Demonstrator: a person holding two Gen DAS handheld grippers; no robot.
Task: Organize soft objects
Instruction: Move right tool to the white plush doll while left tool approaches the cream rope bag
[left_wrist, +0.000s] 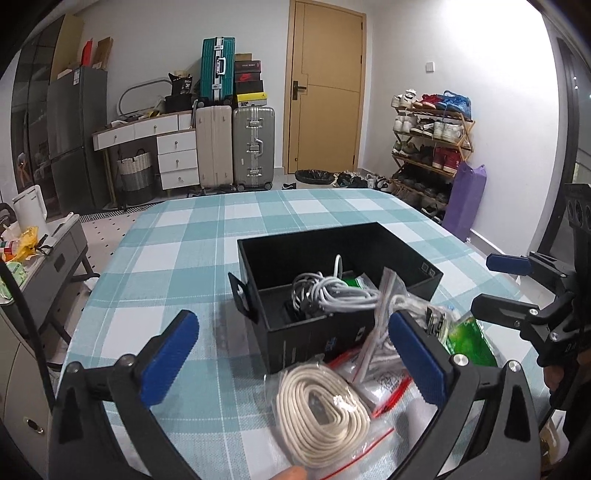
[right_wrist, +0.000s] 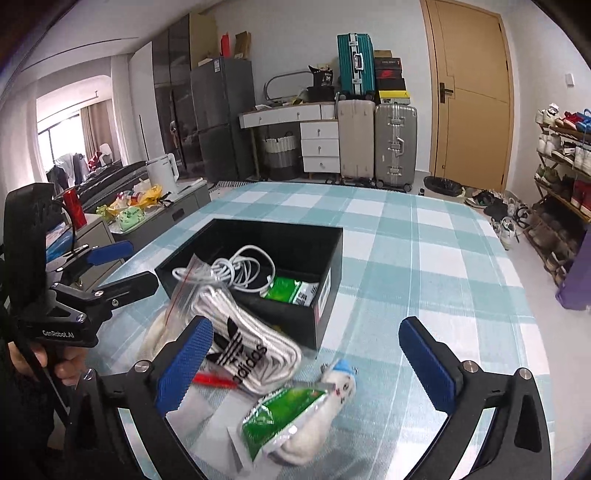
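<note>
Both tools are spread wide right now, nothing is gripped by either. The left gripper (left_wrist: 291, 358) is parked just short of the black box (left_wrist: 317, 332), with a bagged coil of beige cord (left_wrist: 321, 413) lying right between its pads, close in to the tool. The right gripper (right_wrist: 306, 365) is hung over the rest of the pile: a bagged white adidas lace bundle (right_wrist: 243, 350) sits against its left pad, and a green packet (right_wrist: 280, 413) with a small white plush (right_wrist: 340, 380) is found between the fingers.

What could go sideways: those zip bags are slick and loosely overlapped, so if only a bag corner is pinched, the contents could be slid out or a neighbour dragged along. The box already holds a white cable tangle (right_wrist: 240, 269) and another green packet (right_wrist: 291, 291), and a loop could get snagged when something is dropped in. The two tools are also held pretty near each other, so a bump is possible.

View differences: the adidas print and the plush are only made out clearly from the right wrist; the beige coil is only shown by the left wrist, where the box's near wall and its side handle tab (left_wrist: 242, 299) are seen too.
</note>
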